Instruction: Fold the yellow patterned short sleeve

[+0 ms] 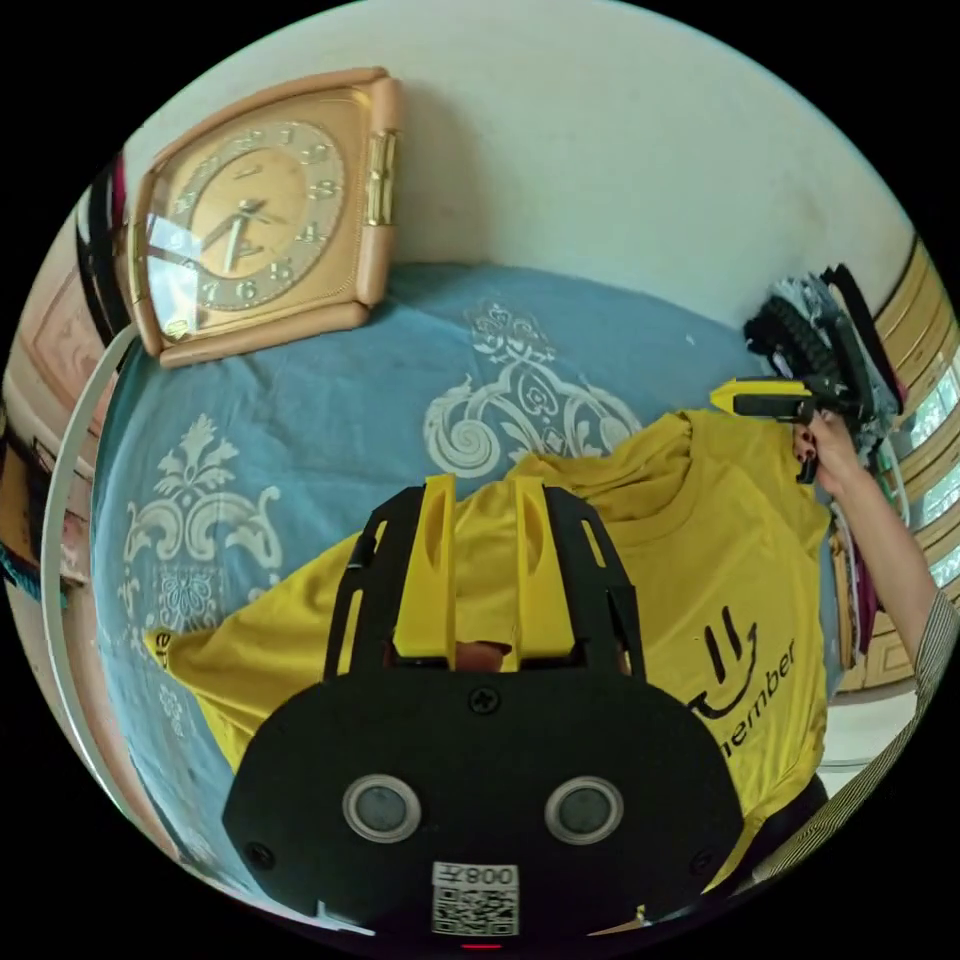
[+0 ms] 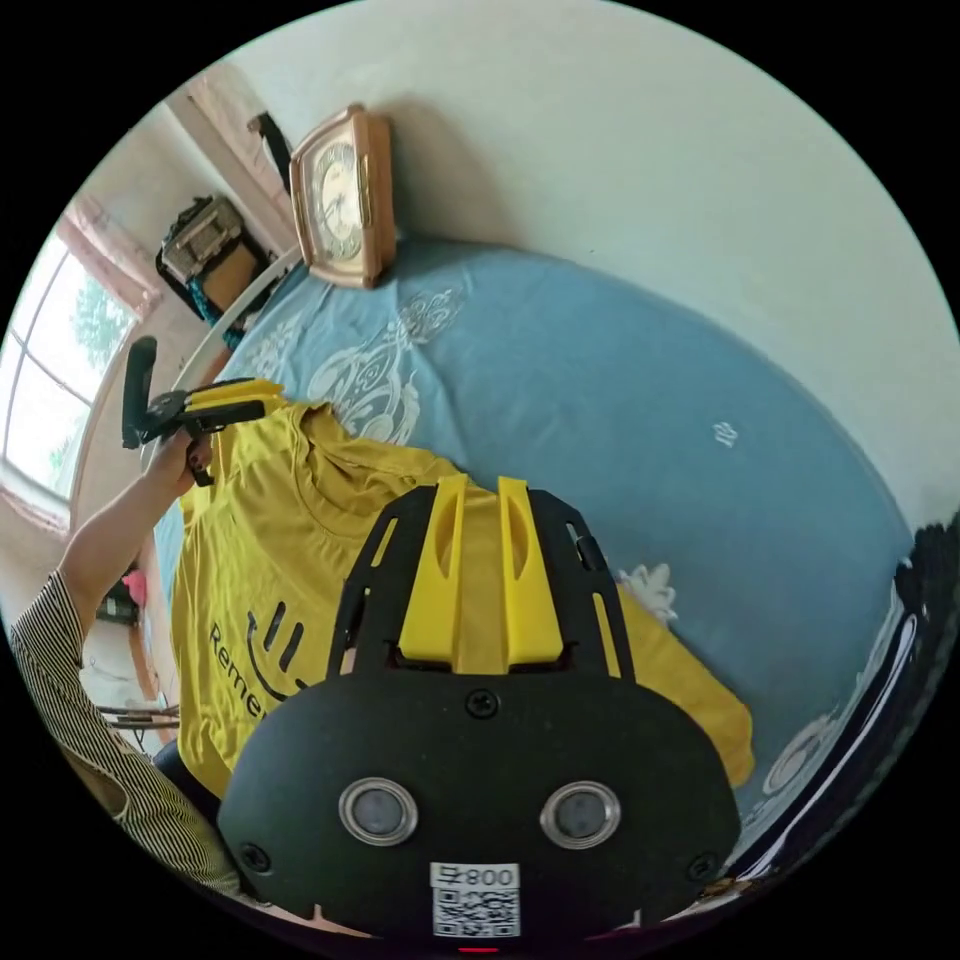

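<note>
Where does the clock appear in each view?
Left gripper view: clock at upper left, leaning on the wall at the edge of the blue bedspread.
Right gripper view: clock at upper left, seen more edge-on.
Shared landmark: the yellow shirt.

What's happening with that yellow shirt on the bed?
A person is getting a yellow T-shirt ready to fold on a blue patterned bedsheet. They hold a tool in each hand. The left tool and the right tool each hover over a shoulder of the shirt, jaws a little apart. The shirt lies front up, its smiley print showing, still unfolded and a bit bunched at the collar. A clock leans against the wall at the far edge of the bed.
</note>
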A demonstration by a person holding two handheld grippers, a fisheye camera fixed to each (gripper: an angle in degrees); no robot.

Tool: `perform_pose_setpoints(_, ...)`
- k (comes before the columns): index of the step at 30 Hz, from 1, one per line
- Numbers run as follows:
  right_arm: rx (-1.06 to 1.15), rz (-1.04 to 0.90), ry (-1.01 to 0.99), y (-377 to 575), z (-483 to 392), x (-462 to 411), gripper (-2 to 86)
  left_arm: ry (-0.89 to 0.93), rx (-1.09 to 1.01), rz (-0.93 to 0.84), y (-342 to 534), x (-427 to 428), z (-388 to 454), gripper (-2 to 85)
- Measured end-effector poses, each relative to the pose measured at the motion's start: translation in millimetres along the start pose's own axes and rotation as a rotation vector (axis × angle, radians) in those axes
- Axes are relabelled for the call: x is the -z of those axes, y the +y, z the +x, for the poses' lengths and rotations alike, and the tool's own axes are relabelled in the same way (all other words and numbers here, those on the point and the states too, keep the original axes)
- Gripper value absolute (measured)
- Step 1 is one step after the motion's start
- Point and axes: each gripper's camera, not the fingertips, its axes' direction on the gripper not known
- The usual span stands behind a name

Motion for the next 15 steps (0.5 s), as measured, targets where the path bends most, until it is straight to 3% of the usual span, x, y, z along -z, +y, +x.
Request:
perform_pose_setpoints(3,0.018,-0.057,0.02,-13.5,-10.5,-25.6,6.1,-0.034,-0.048,-0.067,-2.5,-21.9,14.7,6.6)
perform_pose_setpoints(7,0.024,-0.022,0.017,-13.8,-14.8,-16.4,3.8,-0.043,-0.074,-0.026,7.8,-18.7,24.8,3.3)
perform_pose_setpoints(12,0.066,0.182,0.102,-9.1,-35.9,50.4,1.5,-0.04,-0.037,0.173,23.8,19.8,22.7,2.3)
perform_pose_setpoints(15,0.06,0.205,0.109,-22.6,-35.2,54.7,1.3,-0.037,-0.014,0.157,24.3,9.3,15.8,2.6)
